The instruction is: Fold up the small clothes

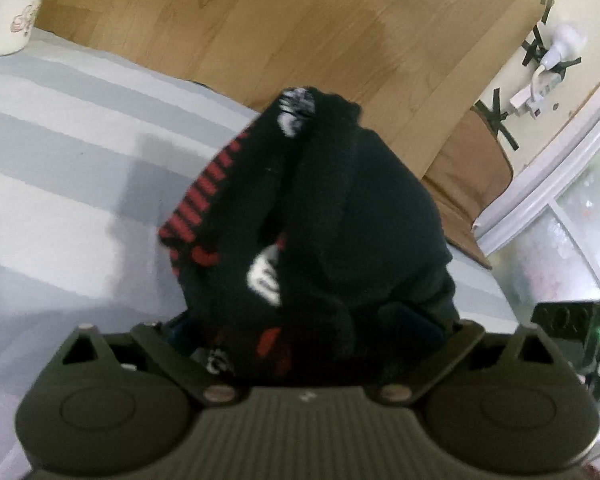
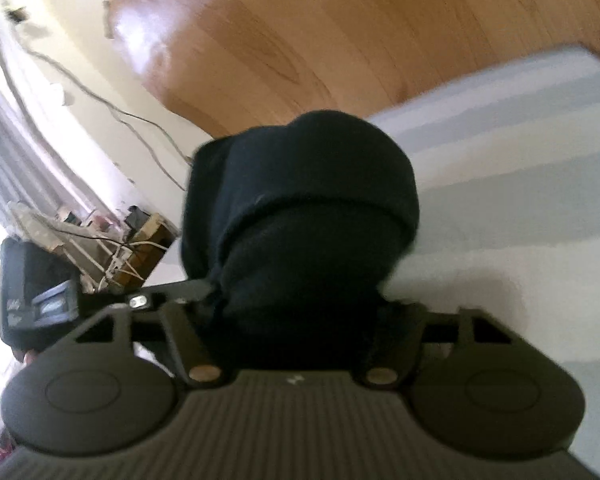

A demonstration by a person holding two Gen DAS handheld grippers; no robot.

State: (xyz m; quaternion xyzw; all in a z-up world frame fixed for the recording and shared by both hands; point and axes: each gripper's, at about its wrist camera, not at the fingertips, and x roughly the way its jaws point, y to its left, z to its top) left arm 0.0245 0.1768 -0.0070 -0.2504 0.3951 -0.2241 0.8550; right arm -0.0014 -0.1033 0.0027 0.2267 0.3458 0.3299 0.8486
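A black garment (image 1: 360,200) with red stripes and white print is heaped over my left gripper (image 1: 308,292), above a grey and white striped cover (image 1: 60,160). Its linkage stands spread wide and the cloth hides both fingers, lying loosely across them. In the right wrist view the same black garment (image 2: 308,176) is bunched into a thick roll in front of my right gripper (image 2: 300,292). That linkage is drawn in closer, with the cloth pinched between the hidden fingers. The picture is blurred.
A white mug (image 1: 12,16) stands on the cover at the far left. Beyond the cover's edge lies a wooden floor (image 1: 300,20). A power strip (image 1: 540,76) is taped to the wall at the right. Cables and boxes (image 2: 120,248) clutter the floor on the right gripper's left.
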